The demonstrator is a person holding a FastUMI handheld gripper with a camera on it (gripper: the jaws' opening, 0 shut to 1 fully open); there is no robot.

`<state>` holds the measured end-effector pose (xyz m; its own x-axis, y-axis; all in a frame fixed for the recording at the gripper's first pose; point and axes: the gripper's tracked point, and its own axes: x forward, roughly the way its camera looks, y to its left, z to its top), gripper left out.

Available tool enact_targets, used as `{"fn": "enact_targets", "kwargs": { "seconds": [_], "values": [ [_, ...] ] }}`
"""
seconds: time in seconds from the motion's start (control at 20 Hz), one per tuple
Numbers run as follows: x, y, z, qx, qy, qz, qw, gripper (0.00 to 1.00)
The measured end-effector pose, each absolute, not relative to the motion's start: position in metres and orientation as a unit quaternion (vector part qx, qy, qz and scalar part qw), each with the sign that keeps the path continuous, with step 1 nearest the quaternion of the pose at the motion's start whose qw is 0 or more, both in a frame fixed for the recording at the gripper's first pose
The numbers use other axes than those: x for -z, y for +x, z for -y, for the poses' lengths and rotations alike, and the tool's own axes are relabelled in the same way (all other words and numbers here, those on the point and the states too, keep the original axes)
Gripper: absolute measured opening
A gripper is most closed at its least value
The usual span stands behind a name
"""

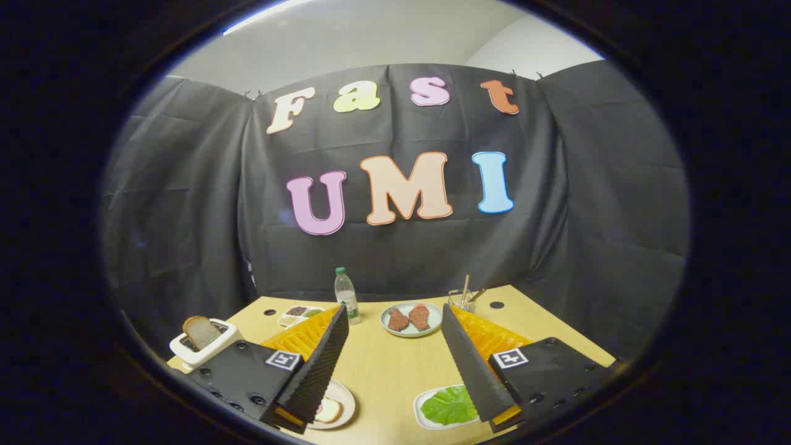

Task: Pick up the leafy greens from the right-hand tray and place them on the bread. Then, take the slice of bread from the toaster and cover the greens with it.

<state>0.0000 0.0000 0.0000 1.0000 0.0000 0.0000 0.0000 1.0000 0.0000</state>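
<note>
Gripper point(395, 358) released, fingers spread wide above wooden table point(389, 371); green leafy greens point(448, 405) on white tray, lower right, await pickup; bread slice point(201, 332) upright in white toaster point(213, 349), lower left.

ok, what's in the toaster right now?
One slice of bread stands upright in the white toaster, its top half sticking out. Its lower part is hidden inside the slot. The gripper is open, fingers wide apart, well short of the toaster.

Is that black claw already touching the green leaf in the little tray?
Cannot tell. In the gripper view the open gripper hangs over the table, and its right finger overlaps the leafy greens, hiding any contact or gap.
</note>
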Motion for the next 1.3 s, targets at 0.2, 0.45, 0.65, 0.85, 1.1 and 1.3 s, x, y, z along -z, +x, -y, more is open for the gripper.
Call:
{"fn": "enact_targets", "kwargs": {
  "seconds": [0.2, 0.45, 0.65, 0.85, 1.1, 1.3],
  "values": [
    [0.006, 0.005, -0.005, 0.003, 0.001, -0.004, 1.000, 0.97],
    [0.013, 0.006, -0.008, 0.004, -0.007, -0.016, 1.000, 0.97],
    [0.008, 0.006, -0.006, 0.008, -0.012, -0.012, 1.000, 0.97],
    [-0.002, 0.006, 0.003, 0.015, -0.015, -0.006, 1.000, 0.97],
    [0.004, 0.004, 0.026, 0.020, -0.011, -0.023, 0.999, 0.97],
    [0.026, 0.003, 0.051, 0.009, -0.022, -0.065, 0.998, 0.97]
  ]
}}
